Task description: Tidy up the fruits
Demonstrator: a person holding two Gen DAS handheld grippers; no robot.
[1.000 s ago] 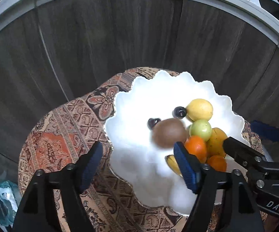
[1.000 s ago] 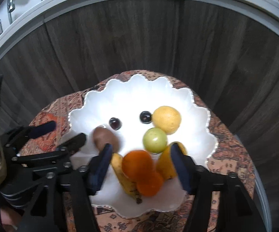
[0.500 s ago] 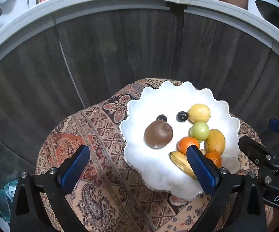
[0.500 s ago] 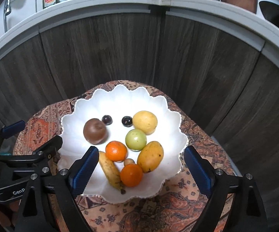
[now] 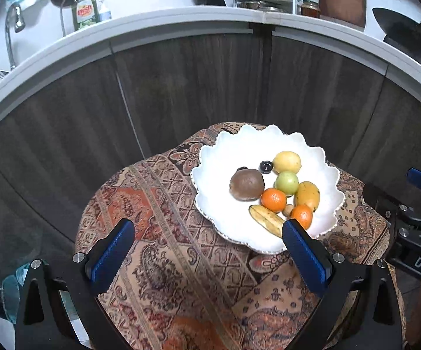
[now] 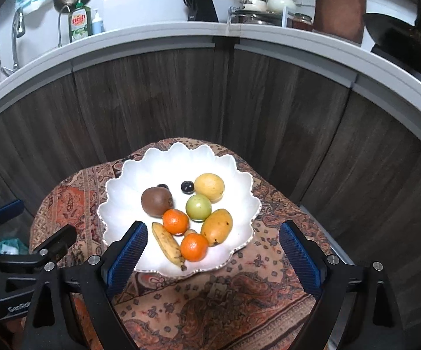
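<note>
A small dark fruit (image 5: 242,169) sits half hidden behind the brown fruit (image 5: 246,184).

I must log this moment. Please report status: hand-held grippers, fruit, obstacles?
Both hand-held grippers open, empty, jaws just widened. Fruit all on white plate. Nothing blocking.

Left tongs (image 5: 207,250) wide open and empty over the patterned cloth (image 5: 163,233), jaws just finished opening; white scalloped bowl (image 5: 216,172) ahead-right holds brown fruit (image 5: 246,184), two oranges (image 5: 273,199), banana (image 5: 266,220), mango (image 5: 307,194), green fruit (image 5: 287,183), yellow fruit (image 5: 287,162); right tongs (image 5: 414,204) at right edge.
</note>
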